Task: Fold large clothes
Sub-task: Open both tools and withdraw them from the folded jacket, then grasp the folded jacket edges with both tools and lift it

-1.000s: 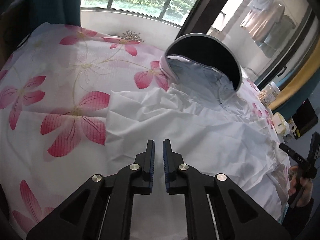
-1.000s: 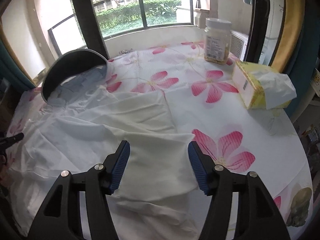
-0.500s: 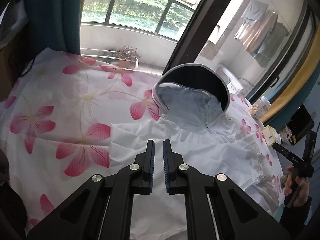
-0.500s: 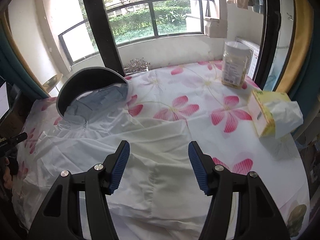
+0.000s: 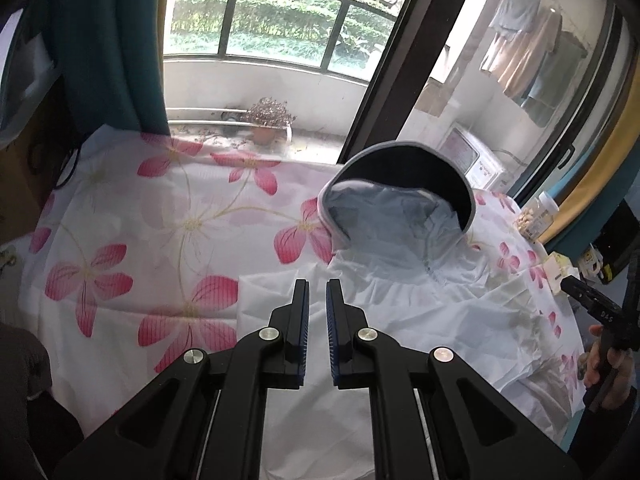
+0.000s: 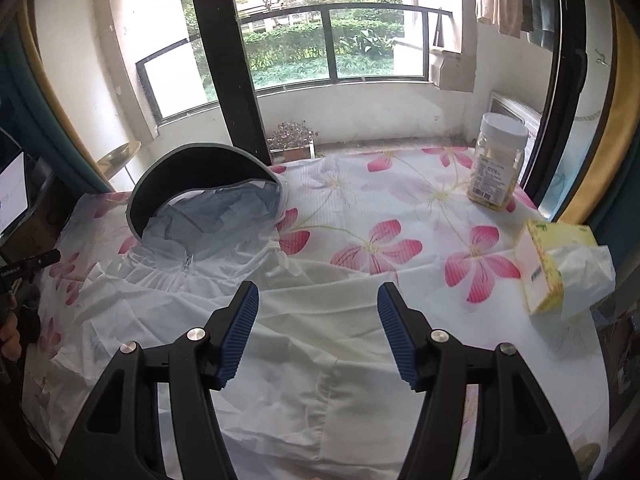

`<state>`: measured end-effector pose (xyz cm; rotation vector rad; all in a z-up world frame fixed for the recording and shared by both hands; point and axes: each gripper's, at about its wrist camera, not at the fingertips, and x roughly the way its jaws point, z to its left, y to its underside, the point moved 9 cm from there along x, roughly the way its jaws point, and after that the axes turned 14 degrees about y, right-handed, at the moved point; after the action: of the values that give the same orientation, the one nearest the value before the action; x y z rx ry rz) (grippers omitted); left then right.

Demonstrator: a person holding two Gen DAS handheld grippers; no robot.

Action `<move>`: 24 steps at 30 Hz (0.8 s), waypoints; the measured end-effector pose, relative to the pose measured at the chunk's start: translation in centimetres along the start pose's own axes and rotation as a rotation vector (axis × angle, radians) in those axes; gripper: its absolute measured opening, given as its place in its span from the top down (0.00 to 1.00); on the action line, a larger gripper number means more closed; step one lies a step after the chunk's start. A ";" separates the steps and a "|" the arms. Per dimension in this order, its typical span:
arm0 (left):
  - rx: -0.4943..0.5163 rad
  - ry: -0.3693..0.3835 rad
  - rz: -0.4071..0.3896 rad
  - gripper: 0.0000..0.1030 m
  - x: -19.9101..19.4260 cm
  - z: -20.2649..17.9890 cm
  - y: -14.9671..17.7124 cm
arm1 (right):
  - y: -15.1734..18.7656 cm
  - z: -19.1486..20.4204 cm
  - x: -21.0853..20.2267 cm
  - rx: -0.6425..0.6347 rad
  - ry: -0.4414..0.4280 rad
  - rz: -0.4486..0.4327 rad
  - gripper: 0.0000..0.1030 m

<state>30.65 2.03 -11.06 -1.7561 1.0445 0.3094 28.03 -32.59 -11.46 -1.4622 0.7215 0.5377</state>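
Observation:
A white hooded jacket (image 5: 420,312) (image 6: 304,340) lies spread on the flowered tablecloth (image 5: 160,240) (image 6: 380,216), its sleeves folded in over the body. Its hood (image 5: 404,168) (image 6: 200,168), with a dark brim, stands up at the far end. My left gripper (image 5: 316,292) hovers above the jacket's left edge, shut with only a thin slit between the pads and no cloth in it. My right gripper (image 6: 318,300) hangs over the folded right side, open and holding nothing. In the left wrist view the other hand (image 5: 608,376) grips its tool at the right edge.
A plastic jar (image 6: 498,164) with a white lid stands at the table's far right. A yellow tissue box (image 6: 560,264) sits near the right edge. A potted plant (image 5: 268,120) rests on the sill behind, below the window and balcony railing.
Both grippers have risen away from the jacket, so more of the table and window shows. The jaws stand as before, and the jacket lies unmoved.

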 end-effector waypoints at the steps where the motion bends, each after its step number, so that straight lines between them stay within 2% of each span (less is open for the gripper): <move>1: 0.006 0.005 -0.006 0.91 0.0 -0.2 -0.4 | -0.2 -0.1 0.1 0.002 0.001 0.000 0.39; 11: 0.003 0.045 0.011 0.91 2.7 -0.2 -3.3 | -2.1 -0.7 2.8 -0.014 0.016 0.012 0.38; 16: -0.043 0.083 0.033 0.91 5.3 0.9 -5.3 | -3.5 -0.6 5.0 -0.013 0.012 0.037 0.38; 24: -0.141 0.096 0.050 0.91 9.7 4.2 -8.9 | -6.8 0.7 8.7 -0.052 0.017 0.053 0.38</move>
<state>44.29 1.62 -13.36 -1.8882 1.1614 0.3395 38.92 -33.16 -13.05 -1.5004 0.7665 0.5892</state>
